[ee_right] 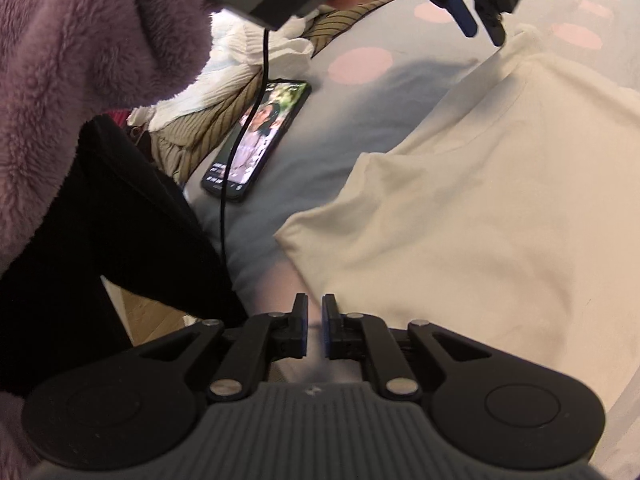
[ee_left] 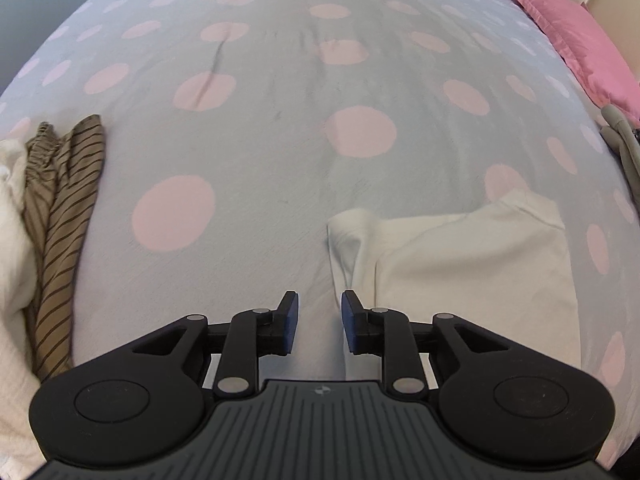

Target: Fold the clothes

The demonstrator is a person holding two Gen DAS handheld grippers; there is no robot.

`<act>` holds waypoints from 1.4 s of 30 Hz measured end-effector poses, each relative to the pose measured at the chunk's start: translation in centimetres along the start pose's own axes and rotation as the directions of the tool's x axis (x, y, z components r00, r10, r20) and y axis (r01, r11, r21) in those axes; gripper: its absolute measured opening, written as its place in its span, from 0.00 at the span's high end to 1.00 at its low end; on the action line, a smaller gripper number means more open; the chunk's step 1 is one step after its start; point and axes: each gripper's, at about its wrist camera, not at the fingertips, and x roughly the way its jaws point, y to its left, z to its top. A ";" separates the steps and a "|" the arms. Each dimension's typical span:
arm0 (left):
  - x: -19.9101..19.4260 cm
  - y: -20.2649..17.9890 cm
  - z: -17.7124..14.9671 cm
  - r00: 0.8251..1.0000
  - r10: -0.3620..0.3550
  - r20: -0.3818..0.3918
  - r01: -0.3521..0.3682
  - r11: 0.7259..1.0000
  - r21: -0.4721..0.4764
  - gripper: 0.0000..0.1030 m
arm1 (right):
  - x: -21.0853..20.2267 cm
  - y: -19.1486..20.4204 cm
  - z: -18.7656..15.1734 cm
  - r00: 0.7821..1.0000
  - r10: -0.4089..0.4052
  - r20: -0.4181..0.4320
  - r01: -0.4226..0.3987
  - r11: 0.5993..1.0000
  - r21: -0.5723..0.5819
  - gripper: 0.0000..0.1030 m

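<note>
A cream garment (ee_left: 460, 264) lies folded flat on the grey bedsheet with pink dots (ee_left: 280, 120). My left gripper (ee_left: 320, 308) hovers over the sheet just left of the garment's near left edge, jaws apart with only sheet between them. In the right wrist view the cream garment (ee_right: 480, 200) fills the right side. My right gripper (ee_right: 315, 308) stands at its near left corner, jaws a narrow gap apart with nothing gripped. The left gripper (ee_right: 480, 28) shows at the top, held by a hand over the garment's far edge.
An olive striped garment (ee_left: 68, 216) and a white knit (ee_left: 12, 220) are heaped at the left. A lit phone (ee_right: 256, 140) with a black cable (ee_right: 228, 184) lies beside them. A pink pillow (ee_left: 580, 40) sits far right. A fluffy purple sleeve (ee_right: 80, 40) fills the left.
</note>
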 end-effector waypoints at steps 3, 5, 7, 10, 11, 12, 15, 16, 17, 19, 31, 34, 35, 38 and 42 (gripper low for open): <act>-1.6 -0.6 -1.4 1.000 -0.012 -0.001 0.012 0.999 0.038 0.79 | -1.1 -0.2 -0.6 1.000 -0.019 0.021 0.019 1.000 0.004 0.88; -2.6 -1.3 -2.5 1.000 -0.013 0.000 0.013 0.997 0.075 0.79 | -1.7 -0.4 -0.9 0.999 -0.038 0.039 0.038 0.999 0.013 0.88; -3.5 -2.3 -3.7 1.000 -0.026 -0.004 0.026 0.993 0.117 0.79 | -1.5 -0.5 -1.0 0.995 -0.077 0.061 0.075 0.997 0.034 0.88; -4.5 -3.9 -6.0 0.999 -0.049 -0.021 0.053 0.980 0.193 0.79 | -2.2 -1.4 -1.5 0.984 -0.159 0.082 0.153 0.986 0.069 0.88; -4.7 -4.4 -6.9 0.998 -0.052 -0.028 0.057 0.974 0.220 0.79 | -2.5 -1.9 -1.8 0.978 -0.191 0.084 0.185 0.979 0.081 0.88; -4.7 -4.9 -7.8 0.998 -0.050 -0.036 0.057 0.969 0.241 0.80 | -2.8 -2.4 -2.2 0.972 -0.220 0.080 0.212 0.972 0.096 0.88; -4.5 -5.3 -10.5 0.997 -0.045 -0.066 0.060 0.963 0.261 0.81 | -3.5 -4.0 -3.6 0.956 -0.288 0.055 0.277 0.950 0.146 0.88; -4.3 -5.2 -11.3 0.996 -0.042 -0.080 0.061 0.964 0.260 0.82 | -3.6 -4.5 -4.2 0.954 -0.298 0.043 0.288 0.944 0.163 0.88; -4.1 -5.1 -12.0 0.995 -0.033 -0.091 0.055 0.964 0.261 0.83 | -3.7 -4.9 -4.8 0.952 -0.305 0.033 0.295 0.939 0.176 0.88; -3.7 -4.8 -13.1 0.995 -0.005 -0.103 0.031 0.965 0.260 0.83 | -3.5 -5.3 -5.8 0.949 -0.315 0.010 0.308 0.933 0.186 0.88; -2.1 -5.6 -17.1 0.981 0.135 -0.139 -0.092 0.955 0.281 0.83 | -1.4 -5.0 -8.6 0.928 -0.368 -0.056 0.372 0.915 0.153 0.92; -2.3 -6.6 -17.6 0.976 0.189 -0.106 -0.150 0.942 0.301 0.83 | -1.6 -5.3 -8.8 0.933 -0.358 -0.049 0.360 0.915 0.179 0.92; -2.3 -7.0 -17.9 0.974 0.208 -0.091 -0.170 0.935 0.311 0.83 | -1.7 -5.4 -8.8 0.933 -0.356 -0.045 0.358 0.915 0.186 0.92; -3.0 -7.6 -18.3 0.972 0.232 -0.043 -0.207 0.926 0.315 0.83 | -2.3 -5.3 -8.9 0.934 -0.356 -0.041 0.358 0.917 0.178 0.91; -4.8 -7.6 -17.9 0.980 0.195 0.043 -0.200 0.948 0.247 0.83 | -4.0 -5.5 -8.5 0.935 -0.354 -0.012 0.350 0.916 0.196 0.87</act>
